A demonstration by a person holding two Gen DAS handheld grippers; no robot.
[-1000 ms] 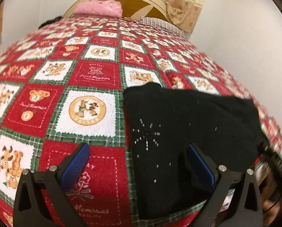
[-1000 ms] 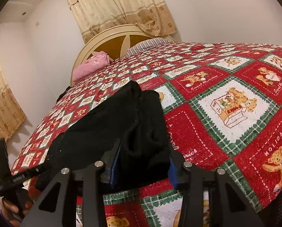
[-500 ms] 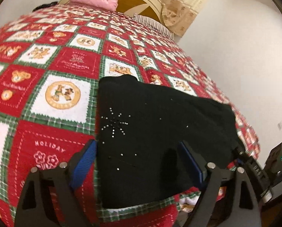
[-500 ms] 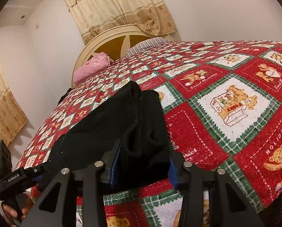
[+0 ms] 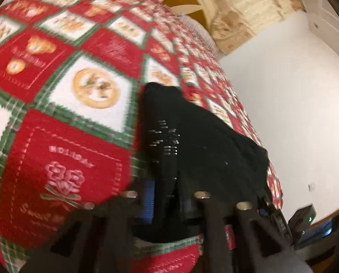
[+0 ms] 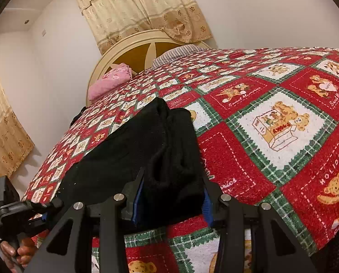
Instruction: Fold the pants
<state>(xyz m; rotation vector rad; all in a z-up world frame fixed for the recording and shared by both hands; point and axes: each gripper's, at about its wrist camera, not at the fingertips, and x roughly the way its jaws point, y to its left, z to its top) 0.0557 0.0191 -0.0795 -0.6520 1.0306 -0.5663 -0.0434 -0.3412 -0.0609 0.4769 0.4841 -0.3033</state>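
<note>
Black pants [image 5: 203,150] with small silver studs lie flat near the front edge of a red and green teddy-bear bedspread [image 5: 67,159]. My left gripper [image 5: 168,204] is at their near left corner, its jaws closing, with black cloth pinched between the blue pads; this view is blurred. In the right wrist view the pants [image 6: 128,154] run off to the left. My right gripper [image 6: 172,204] is shut on a thick bunch of cloth at their right end. The left gripper [image 6: 42,211] also shows at the far left, held by a hand [image 6: 21,252].
The bedspread [image 6: 283,125] stretches far to the right and back. A pink pillow [image 6: 110,82] and a striped pillow [image 6: 178,52] lie by the cream headboard [image 6: 142,52]. Curtains [image 6: 142,11] hang behind it. The bed's front edge is just below both grippers.
My left gripper rolled and slid right onto the pants' near left corner. Its jaws went from wide open to closed on the cloth. The right gripper kept still.
</note>
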